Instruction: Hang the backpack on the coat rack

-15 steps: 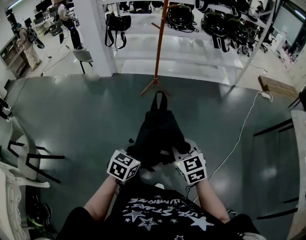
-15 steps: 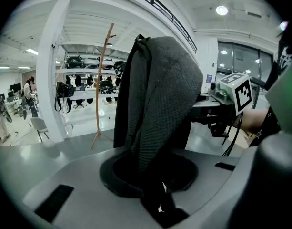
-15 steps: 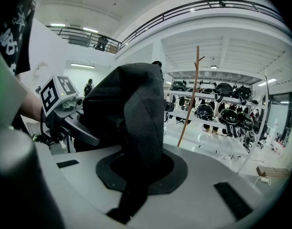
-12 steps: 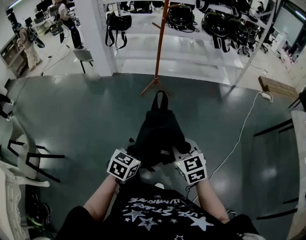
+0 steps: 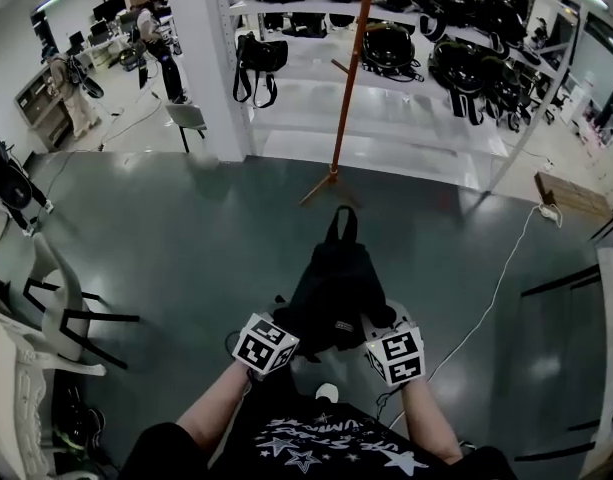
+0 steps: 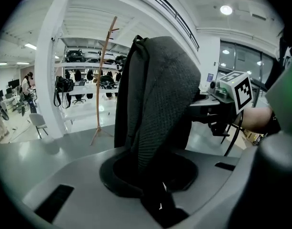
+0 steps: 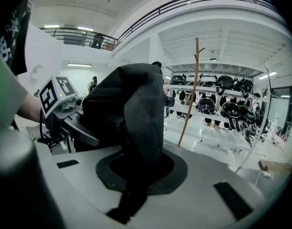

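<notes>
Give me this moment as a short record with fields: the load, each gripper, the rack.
load: black backpack, held out in front between both grippers
left gripper: shut on the backpack
right gripper: shut on the backpack
coat rack: orange pole, standing ahead, apart from the backpack; backpack not yet hung
background: shelves of dark gear behind the rack

Right gripper point(image 7: 138, 173) clamped on backpack point(image 7: 129, 109) strap; coat rack point(image 7: 190, 97) ahead.
</notes>
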